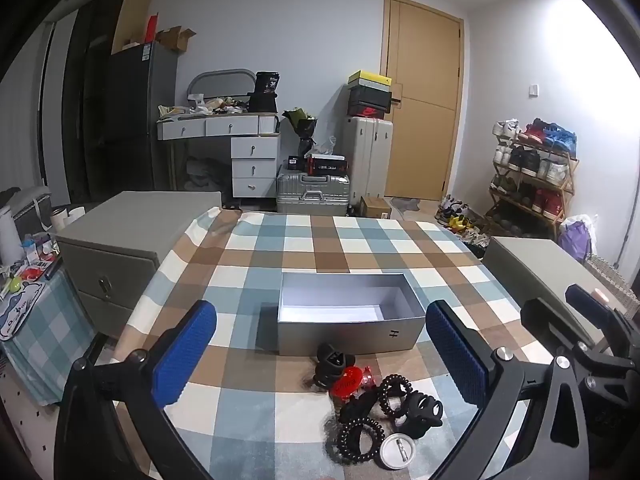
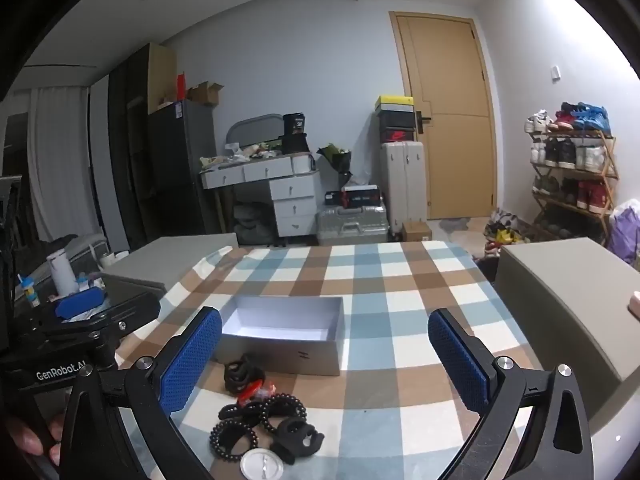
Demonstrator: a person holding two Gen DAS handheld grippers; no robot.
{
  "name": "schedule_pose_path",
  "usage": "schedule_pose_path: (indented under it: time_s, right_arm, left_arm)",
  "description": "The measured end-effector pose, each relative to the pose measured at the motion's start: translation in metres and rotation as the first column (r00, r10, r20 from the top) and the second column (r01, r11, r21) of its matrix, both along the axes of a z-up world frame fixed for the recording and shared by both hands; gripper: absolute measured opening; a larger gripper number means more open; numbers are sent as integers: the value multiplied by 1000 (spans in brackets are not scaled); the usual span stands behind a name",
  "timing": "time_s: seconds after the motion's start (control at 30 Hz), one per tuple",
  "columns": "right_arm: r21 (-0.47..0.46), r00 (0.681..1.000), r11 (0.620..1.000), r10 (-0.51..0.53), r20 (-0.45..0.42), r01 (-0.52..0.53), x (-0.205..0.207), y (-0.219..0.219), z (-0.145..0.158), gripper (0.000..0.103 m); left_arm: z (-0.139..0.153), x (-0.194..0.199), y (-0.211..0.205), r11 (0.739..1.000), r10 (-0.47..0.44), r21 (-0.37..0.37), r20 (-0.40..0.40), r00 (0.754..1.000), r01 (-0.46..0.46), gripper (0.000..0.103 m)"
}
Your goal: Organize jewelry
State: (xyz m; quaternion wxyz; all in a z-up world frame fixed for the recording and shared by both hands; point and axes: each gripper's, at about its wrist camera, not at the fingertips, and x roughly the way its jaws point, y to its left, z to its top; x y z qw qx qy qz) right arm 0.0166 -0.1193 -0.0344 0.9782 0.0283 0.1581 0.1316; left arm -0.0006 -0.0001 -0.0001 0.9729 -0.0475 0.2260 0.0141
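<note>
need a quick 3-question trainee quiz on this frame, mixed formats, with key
1. True or false: the grey box on the checked tablecloth already holds jewelry.
2. Multiple choice: where does the pile of black bead bracelets lie? A) inside the box B) on the cloth, on the camera's side of the box C) on the grey cabinet
3. Fill in: the left gripper and the right gripper both have jaws that are ____.

Key:
1. False; its white inside is bare.
2. B
3. open, with nothing between the pads.
</note>
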Motion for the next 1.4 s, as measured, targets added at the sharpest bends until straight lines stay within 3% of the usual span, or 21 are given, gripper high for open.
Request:
schedule_pose_path:
  time_s: [0.17,0.27,1.4]
  right_arm:
    - [17,1000,1000,7,-4,-7,1,4,-1,103]
    - [26,1000,1000,-11,10,11,-3,0,1,103]
    - [6,1000,1000,-19,23,19,-6,-3,3,103]
  left_arm:
    - [-1,0,-9,999,14,50,8,1000,-15,102]
    - [-2,-5,-2,1000,5,20,22,1000,-6,102]
    - [-3,-4,-2,1000,14,22,-2,1000,-14,102]
